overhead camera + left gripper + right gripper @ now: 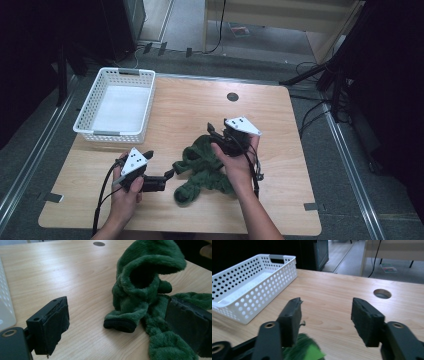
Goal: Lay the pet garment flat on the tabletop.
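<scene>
While the green plush garment (202, 170) lies crumpled near the middle of the wooden table (190, 107), towards the near edge, both hands are right on it. Over on the left, the left gripper (168, 175) comes in low, jaws spread wide; in the left gripper view one black pad sits on bare wood and the other rests against the fleece at the right, nothing pinched between them. Meanwhile the right gripper (214, 131) hangs just above the far side of the heap, jaws parted and empty, pointing towards the white perforated basket (116, 106) at the far left corner.

Now, how will this thing handle? It looks light, soft and floppy, so it should sag and trail wherever it isn't held. That thick pile ought to grip well, not slip. Best bet, I'd say, is the dark ribbed cuff (120, 325) at the end of the sleeve, or a firm rolled fold, rather than loose fluff.

Hard to read: the garment's full shape is lost in its own folds, the right hand covers part of it, and the right gripper view catches just a blurred green scrap (304, 348) beneath the jaws.
</scene>
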